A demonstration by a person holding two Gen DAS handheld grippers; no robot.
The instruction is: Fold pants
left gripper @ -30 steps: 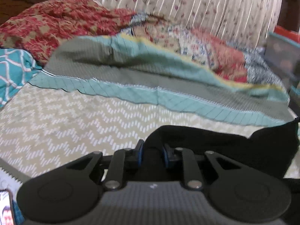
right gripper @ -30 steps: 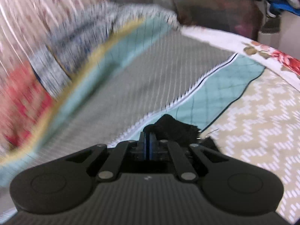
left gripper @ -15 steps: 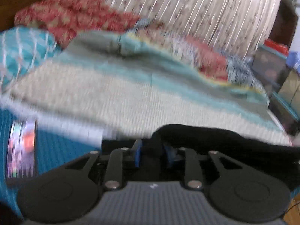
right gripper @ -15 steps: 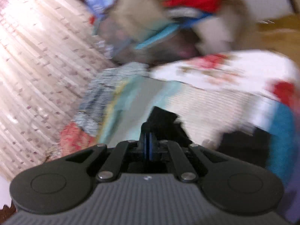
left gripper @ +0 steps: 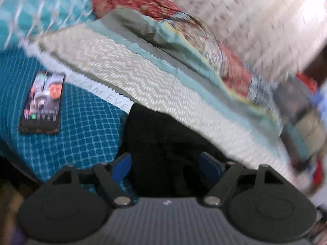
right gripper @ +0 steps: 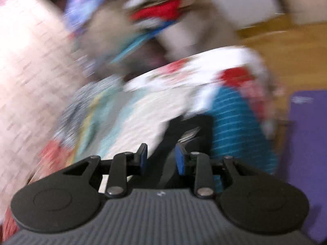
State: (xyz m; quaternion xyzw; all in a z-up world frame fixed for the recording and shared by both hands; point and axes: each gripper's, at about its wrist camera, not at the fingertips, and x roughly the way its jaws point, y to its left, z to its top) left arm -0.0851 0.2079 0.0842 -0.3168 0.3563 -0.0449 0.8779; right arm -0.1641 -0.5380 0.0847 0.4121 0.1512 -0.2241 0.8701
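The black pants (left gripper: 163,138) lie at the near edge of the bed, partly on the teal checked sheet (left gripper: 81,134) and partly on the chevron blanket (left gripper: 155,85). My left gripper (left gripper: 165,166) hangs just over them; its jaws are opening wide, with black cloth lying loose between the blue pads (left gripper: 122,167). In the blurred right wrist view a strip of the pants (right gripper: 190,126) runs between the pads of my right gripper (right gripper: 161,159). Its jaws are opening too, and neither pad presses on the cloth.
A phone (left gripper: 41,102) with a lit screen lies on the teal sheet to the left. Quilts and a pale curtain (left gripper: 255,20) fill the back. To the right are a pile of clothes (right gripper: 159,14), wooden floor (right gripper: 286,51) and a purple mat (right gripper: 306,143).
Both grippers were shut on the black cloth and now stand parted, having let it go. Both swung back toward the bed's near edge, and the phone and teal sheet came into view.
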